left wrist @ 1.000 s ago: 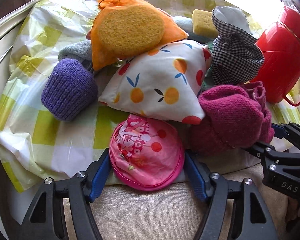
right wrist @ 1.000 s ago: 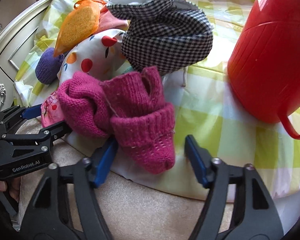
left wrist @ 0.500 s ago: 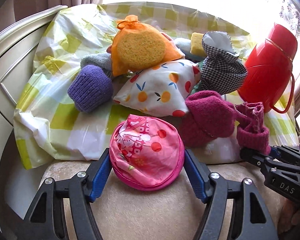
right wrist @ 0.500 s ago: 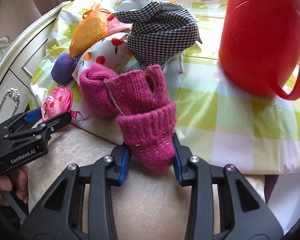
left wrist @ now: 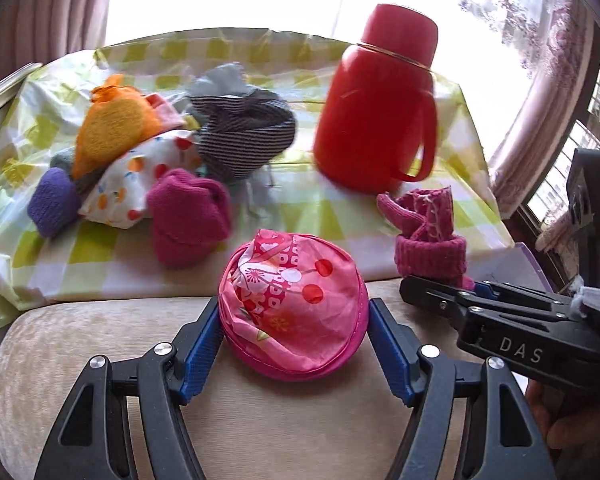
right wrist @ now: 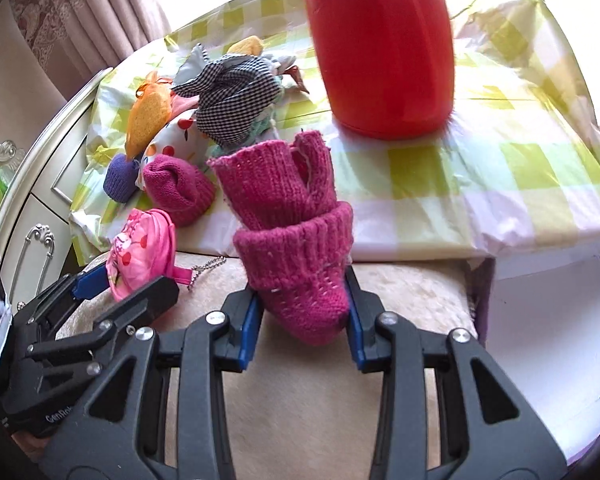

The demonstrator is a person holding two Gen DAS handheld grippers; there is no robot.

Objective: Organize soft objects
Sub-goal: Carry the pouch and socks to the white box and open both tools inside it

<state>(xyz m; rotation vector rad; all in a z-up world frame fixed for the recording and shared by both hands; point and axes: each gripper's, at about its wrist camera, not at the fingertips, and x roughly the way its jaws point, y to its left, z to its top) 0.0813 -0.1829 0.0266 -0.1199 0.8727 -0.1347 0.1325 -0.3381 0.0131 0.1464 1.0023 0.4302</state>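
My left gripper (left wrist: 294,334) is shut on a round pink floral pouch (left wrist: 292,300), held over a beige cushioned seat (left wrist: 100,336). My right gripper (right wrist: 302,312) is shut on a magenta knit sock (right wrist: 292,232), also lifted off the table; it shows in the left wrist view (left wrist: 428,236). A second magenta knit sock (left wrist: 188,212) lies on the checked cloth (left wrist: 320,208). Behind it sits a pile: orange sponge pouch (left wrist: 112,128), fruit-print pouch (left wrist: 128,184), purple knit piece (left wrist: 54,200), checked black-and-white bag (left wrist: 244,140).
A red jug with a handle (left wrist: 376,100) stands on the cloth at the back right. A white box (right wrist: 552,320) sits right of the seat. A cream drawer cabinet (right wrist: 32,208) is on the left. Curtains and a bright window lie behind.
Both grippers have pulled back and up from the pile. The right gripper closed on the magenta sock and lifted it clear of its partner. The left carries the pink pouch off the cloth.
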